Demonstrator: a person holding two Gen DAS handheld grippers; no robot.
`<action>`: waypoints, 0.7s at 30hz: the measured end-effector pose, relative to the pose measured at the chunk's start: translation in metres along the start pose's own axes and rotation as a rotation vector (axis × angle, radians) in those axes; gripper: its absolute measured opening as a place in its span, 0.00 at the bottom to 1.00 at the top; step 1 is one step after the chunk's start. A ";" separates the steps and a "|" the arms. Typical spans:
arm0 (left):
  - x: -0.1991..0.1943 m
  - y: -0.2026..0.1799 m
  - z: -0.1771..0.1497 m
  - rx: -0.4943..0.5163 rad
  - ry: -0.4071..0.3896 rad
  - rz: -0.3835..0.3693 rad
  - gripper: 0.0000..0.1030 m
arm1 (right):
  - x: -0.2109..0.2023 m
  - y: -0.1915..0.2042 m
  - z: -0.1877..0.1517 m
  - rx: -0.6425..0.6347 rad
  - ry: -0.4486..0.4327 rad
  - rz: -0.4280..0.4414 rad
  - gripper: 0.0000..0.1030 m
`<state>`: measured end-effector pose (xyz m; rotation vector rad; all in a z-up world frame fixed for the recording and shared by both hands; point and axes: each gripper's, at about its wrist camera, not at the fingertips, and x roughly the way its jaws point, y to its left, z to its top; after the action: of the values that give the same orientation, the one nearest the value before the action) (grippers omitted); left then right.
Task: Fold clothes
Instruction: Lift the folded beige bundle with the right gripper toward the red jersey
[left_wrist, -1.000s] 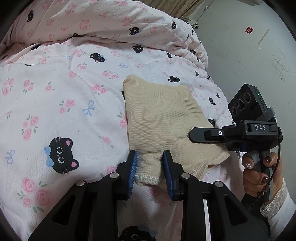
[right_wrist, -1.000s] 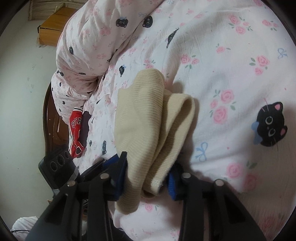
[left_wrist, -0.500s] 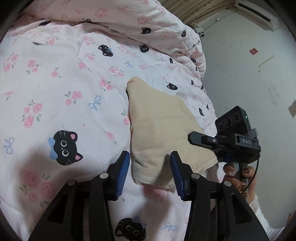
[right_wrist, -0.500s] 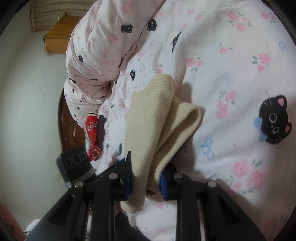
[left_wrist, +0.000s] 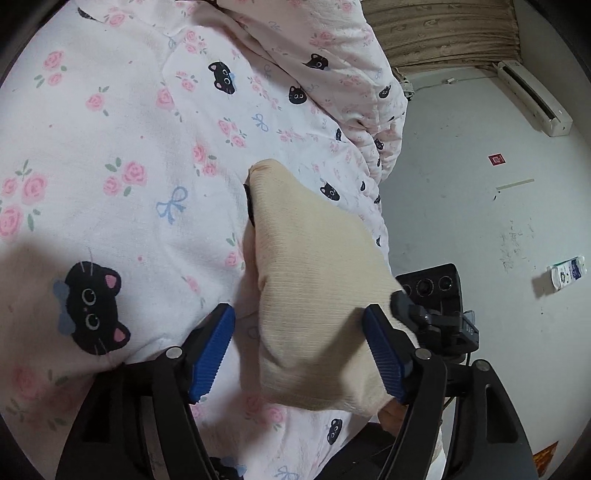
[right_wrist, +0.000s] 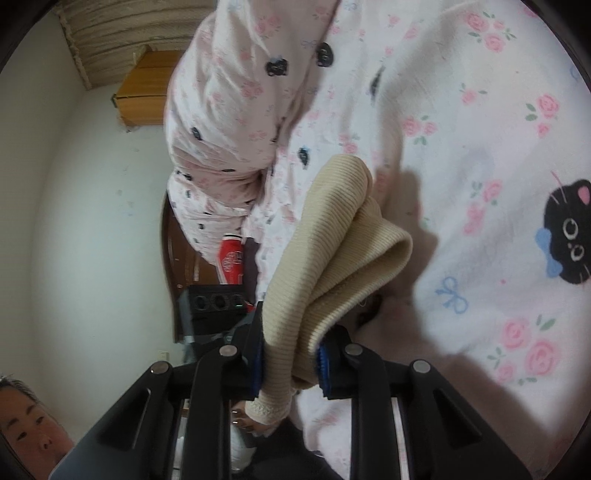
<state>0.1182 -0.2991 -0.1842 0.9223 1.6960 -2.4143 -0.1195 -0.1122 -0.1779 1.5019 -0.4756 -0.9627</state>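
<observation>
A folded beige ribbed garment (left_wrist: 314, 277) lies on the pink cat-and-rose bedspread (left_wrist: 110, 184) near the bed's right edge. My left gripper (left_wrist: 299, 350) has its jaws opening wide; the garment's near end sits between the blue pads (left_wrist: 212, 347), and the left pad stands clear of the cloth. My right gripper (right_wrist: 290, 363) is shut on the garment's (right_wrist: 332, 251) thick folded edge, holding it slightly raised off the bed. The right gripper's body (left_wrist: 436, 310) shows beside the cloth in the left wrist view.
A bunched quilt (left_wrist: 325, 51) of the same print lies at the bed's far end. A red item (right_wrist: 231, 260) sits by the dark wooden bed frame (right_wrist: 173, 258). A white wall (left_wrist: 480, 206), a wooden cabinet (right_wrist: 144, 88) and a person (right_wrist: 26, 428) are nearby.
My left gripper let go of the garment's hem and its jaws spread wide while the hand rolled. The right gripper tightened on the folded edge and stayed in place.
</observation>
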 end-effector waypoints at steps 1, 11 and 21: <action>-0.001 -0.001 0.000 -0.006 -0.004 -0.014 0.68 | -0.001 0.001 0.000 -0.001 -0.003 0.017 0.22; 0.008 0.014 0.003 -0.205 0.026 -0.329 0.68 | -0.014 0.016 0.000 -0.023 -0.029 0.167 0.22; 0.007 0.017 0.006 -0.230 0.016 -0.388 0.50 | -0.006 0.017 0.001 -0.023 0.001 0.140 0.22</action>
<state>0.1157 -0.3095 -0.2011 0.6307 2.2815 -2.3474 -0.1191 -0.1114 -0.1600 1.4285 -0.5594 -0.8547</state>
